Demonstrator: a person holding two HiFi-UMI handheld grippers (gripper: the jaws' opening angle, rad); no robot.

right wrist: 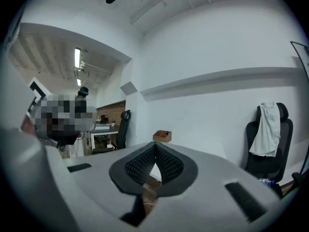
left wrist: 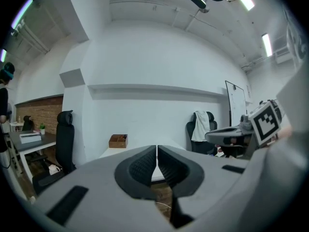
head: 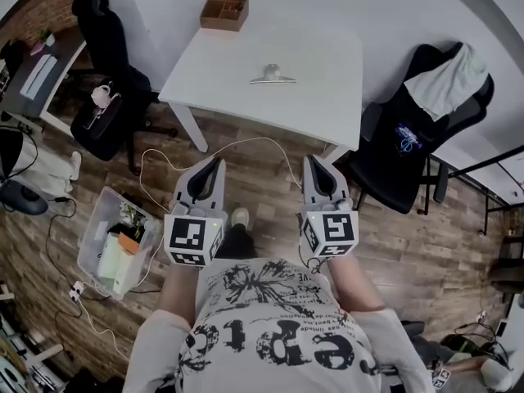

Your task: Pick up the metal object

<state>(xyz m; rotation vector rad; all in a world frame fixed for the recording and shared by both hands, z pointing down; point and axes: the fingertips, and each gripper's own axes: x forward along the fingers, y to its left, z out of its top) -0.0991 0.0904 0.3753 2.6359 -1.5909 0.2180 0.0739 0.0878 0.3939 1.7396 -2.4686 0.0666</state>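
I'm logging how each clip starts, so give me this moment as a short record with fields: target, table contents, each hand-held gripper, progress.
target: metal object, lying near the middle of the white table
also on table: wooden box at the far left corner, apart from the target
left hand-held gripper: jaws together, empty, over the floor short of the table
right hand-held gripper: jaws together, empty, likewise short of the table
progress: target untouched, not yet picked up
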